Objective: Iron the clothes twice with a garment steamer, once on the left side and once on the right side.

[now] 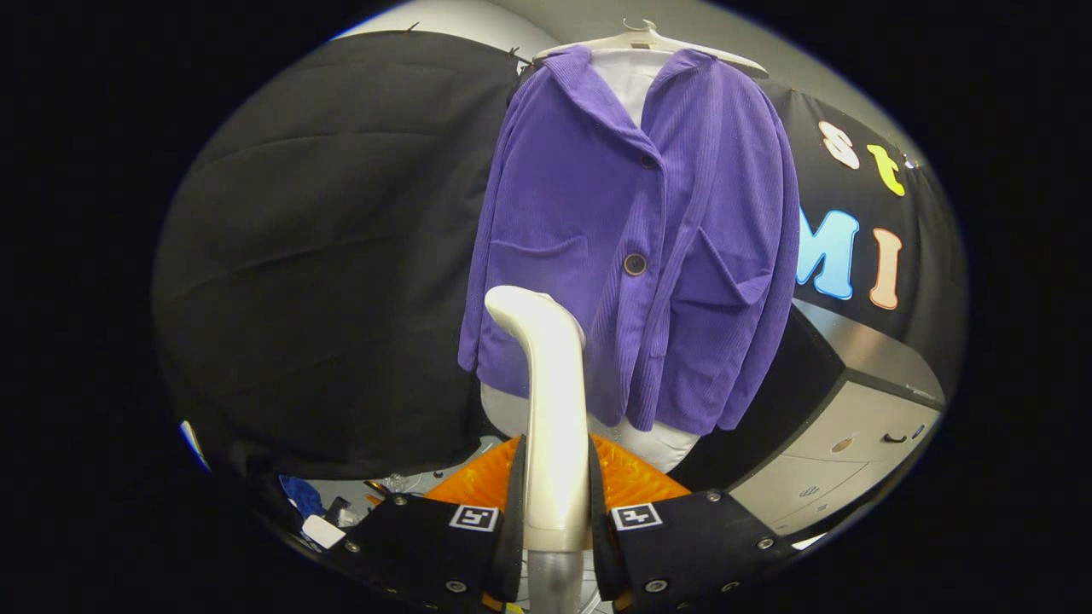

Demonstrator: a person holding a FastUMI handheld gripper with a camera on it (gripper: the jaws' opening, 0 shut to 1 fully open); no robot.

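A purple corduroy jacket (631, 230) hangs on a white hanger (648, 41) over a white garment, straight ahead of me. My gripper (554, 503) is shut on the cream handle of the garment steamer (550, 401), both black fingers (512, 512) pressing its sides. The steamer stands upright between the fingers. Its curved head (520, 311) reaches up in front of the jacket's lower left part, near the left pocket. Whether the head touches the cloth I cannot tell.
An orange ribbed object (627, 477) lies just beyond the fingers, under the jacket's hem. A grey cabinet with drawers (853, 443) stands to the right. Small items, one blue, lie low on the left (303, 495). Black cloth forms the wall behind.
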